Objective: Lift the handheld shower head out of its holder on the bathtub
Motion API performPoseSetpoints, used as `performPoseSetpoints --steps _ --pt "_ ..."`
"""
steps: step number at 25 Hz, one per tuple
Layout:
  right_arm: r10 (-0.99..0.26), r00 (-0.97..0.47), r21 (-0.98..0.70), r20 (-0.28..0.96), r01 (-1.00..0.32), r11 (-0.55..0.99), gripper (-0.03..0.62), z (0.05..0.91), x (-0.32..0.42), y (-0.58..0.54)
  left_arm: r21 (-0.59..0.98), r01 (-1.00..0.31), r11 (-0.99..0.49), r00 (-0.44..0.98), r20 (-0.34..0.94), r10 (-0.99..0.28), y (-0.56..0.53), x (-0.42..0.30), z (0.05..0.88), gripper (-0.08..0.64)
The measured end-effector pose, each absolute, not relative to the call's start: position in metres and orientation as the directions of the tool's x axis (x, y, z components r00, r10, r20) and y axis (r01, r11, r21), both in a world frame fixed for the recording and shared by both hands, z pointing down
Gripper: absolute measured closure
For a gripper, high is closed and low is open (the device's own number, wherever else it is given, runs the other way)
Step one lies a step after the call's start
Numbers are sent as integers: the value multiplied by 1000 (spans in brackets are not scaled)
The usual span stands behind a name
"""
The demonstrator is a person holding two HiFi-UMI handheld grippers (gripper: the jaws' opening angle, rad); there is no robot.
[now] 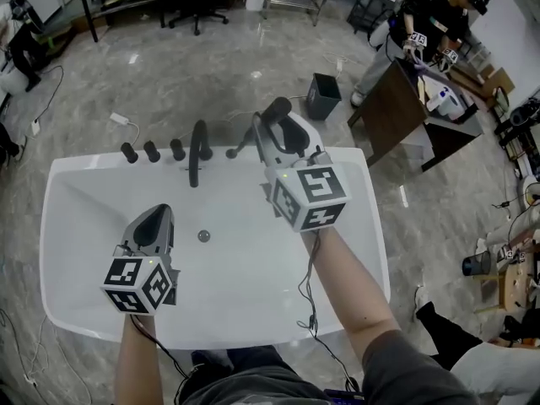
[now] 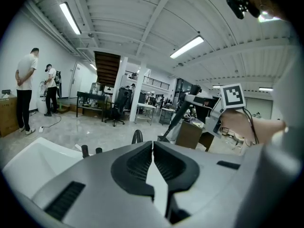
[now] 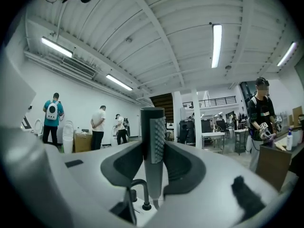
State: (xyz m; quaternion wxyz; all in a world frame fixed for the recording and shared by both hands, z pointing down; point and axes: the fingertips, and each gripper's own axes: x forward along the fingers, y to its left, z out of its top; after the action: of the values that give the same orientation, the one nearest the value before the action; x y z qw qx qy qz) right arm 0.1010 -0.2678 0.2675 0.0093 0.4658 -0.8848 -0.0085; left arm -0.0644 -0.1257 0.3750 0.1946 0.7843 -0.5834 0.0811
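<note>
Floor [image 1: 169, 66]: grey stone of an open workshop hall. Carries the tub freestanding, so it can be reached from the near end.

Bathtub [image 1: 93, 226]: white, dry and bare inside, seen from above. Far rim serves as the surface for the black fittings, which puts the work at arm's length ahead.

Right gripper [image 1: 274, 142]: raised over the far rim, about level and pointing away. Jaws part-way closed and clamped on the shower head's handle, one pad on each side. Held high, apparently to carry the head up and off its seat.

Left gripper [image 1: 156, 218]: hovering over the basin, nearer and to the left, well apart from the fittings. Jaws pressed together with nothing between them. Idle, likely kept back to leave room.

Shower head [image 3: 153, 127]: slim black wand, upright between the right jaws, ribbed spray face turned to the right in the right gripper view. Top pokes out beyond the jaw tips. Judged lifted clear of the rim.

Spout [image 1: 198, 150]: black arch reaching over the basin, beside the raised wand, not touched.

Knobs [image 1: 152, 151]: three black stubs in a row left of the spout, untouched.

Holder [image 1: 231, 153]: small black fitting just right of the spout, taken to be the seat. Looks vacant.

Drain [image 1: 203, 236]: small round plug on the basin floor, between the two grippers.
</note>
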Motion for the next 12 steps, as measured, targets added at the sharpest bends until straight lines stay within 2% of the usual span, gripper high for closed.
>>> performPoseSetpoints --steps 12 --pt "-847 -524 15 -88 -851 524 453 211 126 -143 236 -923 -304 367 303 -880 -46 -68 342 538"
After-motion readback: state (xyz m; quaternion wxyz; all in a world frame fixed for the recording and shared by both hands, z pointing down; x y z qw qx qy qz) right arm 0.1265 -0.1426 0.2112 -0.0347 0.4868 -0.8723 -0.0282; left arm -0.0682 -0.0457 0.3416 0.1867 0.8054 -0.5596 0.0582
